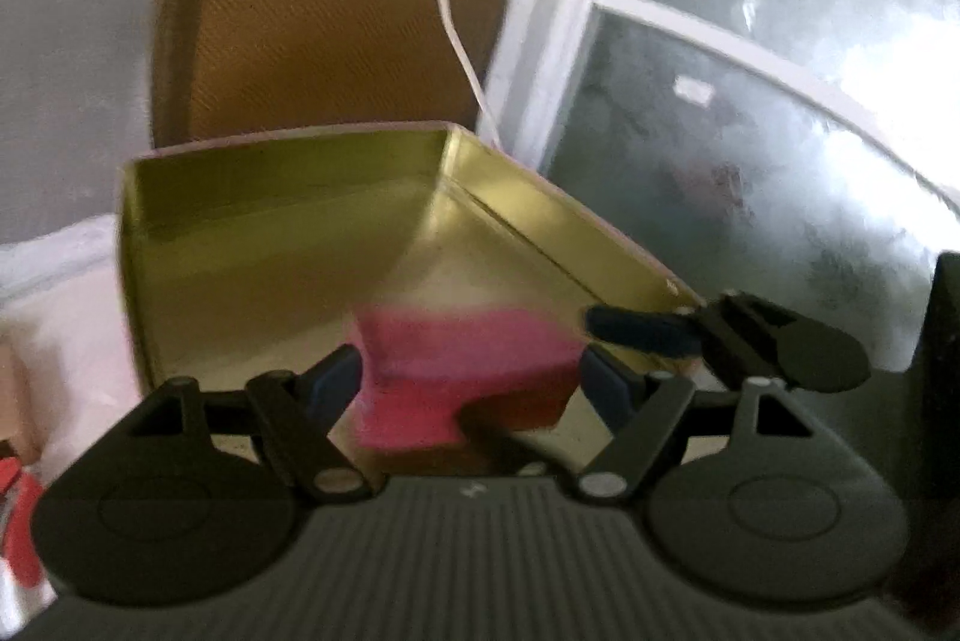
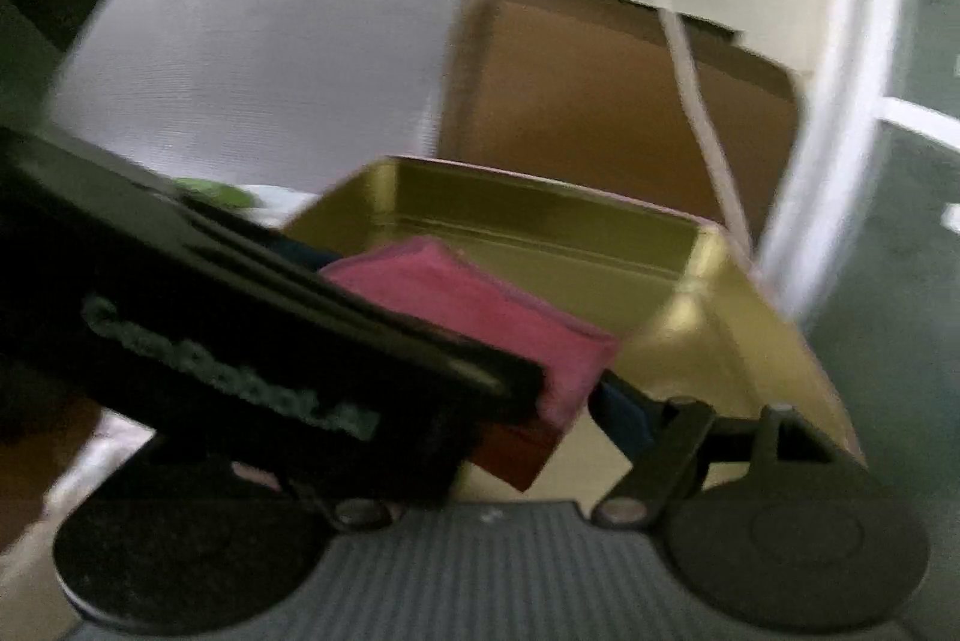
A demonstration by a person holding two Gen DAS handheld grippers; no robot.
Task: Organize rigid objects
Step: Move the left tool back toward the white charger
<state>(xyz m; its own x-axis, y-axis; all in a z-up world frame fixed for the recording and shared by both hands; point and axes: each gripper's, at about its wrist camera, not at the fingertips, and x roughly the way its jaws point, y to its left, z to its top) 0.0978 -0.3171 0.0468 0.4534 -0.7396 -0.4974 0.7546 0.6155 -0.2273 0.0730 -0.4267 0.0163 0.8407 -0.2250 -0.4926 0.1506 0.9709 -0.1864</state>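
Nearest to the left camera is a pink block (image 1: 468,371), sitting between the two blue fingertips of the left gripper (image 1: 471,377). Its fingers (image 1: 333,380) stand on either side of the block, close to its sides. The picture is blurred, so I cannot tell if they really press on it or only stand beside it. The block is over the near part of a gold tin (image 1: 252,245), which is open at the top; whether it touches the bottom I cannot tell.

From the right camera the same block (image 2: 480,305) shows a pink top and a darker red side below. The left gripper's black body (image 2: 240,341) comes in from the left and covers the block's near left part.

The right gripper (image 2: 468,437) is at the tin's (image 2: 708,341) near right corner. In the left view, one blue finger (image 1: 642,332) of it lies just at the tin's right wall near that corner. One finger (image 2: 624,413) shows in its own view, and the other is hidden behind the left gripper. So I cannot tell if the right gripper is spread or pinching the wall.

Behind the tin stands a brown case (image 1: 324,35) with a woven look, upright against the wall. A white cable (image 1: 450,17) hangs down in front of it and reaches toward the tin's far right corner. To the right is a white window frame (image 1: 552,11) with dark glass.
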